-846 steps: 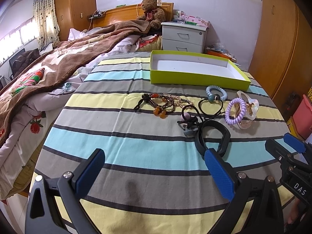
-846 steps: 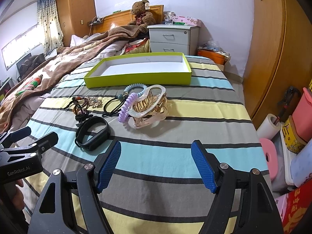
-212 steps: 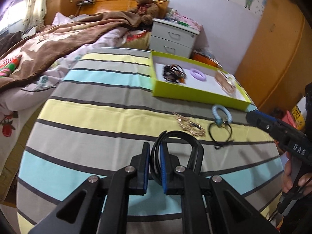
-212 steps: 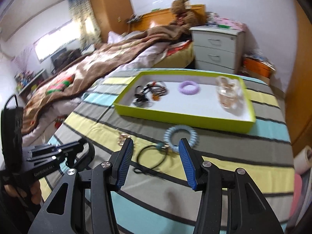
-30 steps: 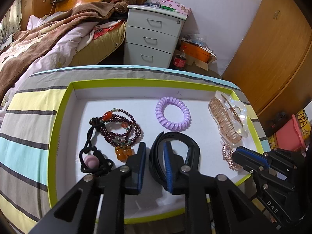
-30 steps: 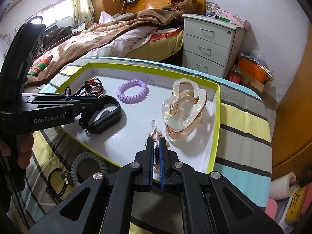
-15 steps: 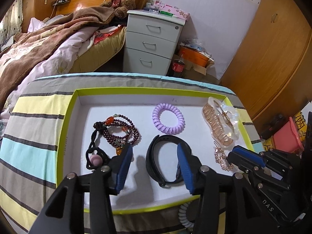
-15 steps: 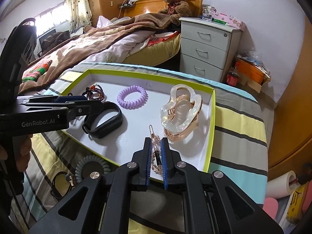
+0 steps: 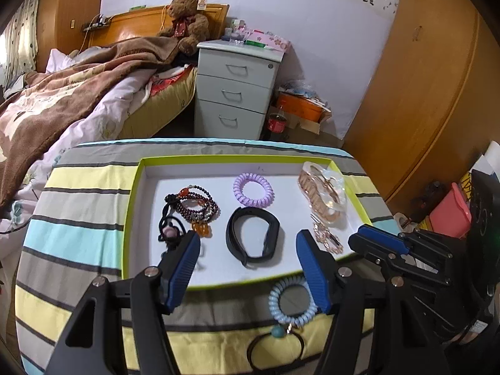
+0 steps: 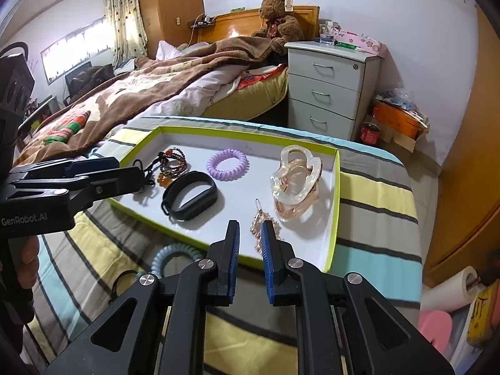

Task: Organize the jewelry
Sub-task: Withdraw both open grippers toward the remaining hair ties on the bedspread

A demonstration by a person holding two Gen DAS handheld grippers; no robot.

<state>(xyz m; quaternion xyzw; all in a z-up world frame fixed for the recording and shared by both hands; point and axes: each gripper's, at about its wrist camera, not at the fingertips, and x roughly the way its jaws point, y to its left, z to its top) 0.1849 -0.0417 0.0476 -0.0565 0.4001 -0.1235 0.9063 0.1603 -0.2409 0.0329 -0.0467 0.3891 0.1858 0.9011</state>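
Now the left tool (image 9: 247, 268) is standing wide with nothing between its pads, its jaws having just been opening above the black wristband (image 9: 252, 236) lying in the green tray (image 9: 132, 187). Still out on the striped desk (image 9: 78, 231), just beside the tray's near wall, the pale blue coil hair tie (image 9: 293, 303) is looking light, springy and easy to pinch across its ring. The right tool (image 10: 250, 243) is parting narrowly, empty, over the thin, snag-prone gold chain (image 10: 261, 229).

White lettering "GenRobot.AI" stands on the black body of the left gripper (image 10: 93, 168), at nine o'clock in the right wrist view; nothing else is legible.
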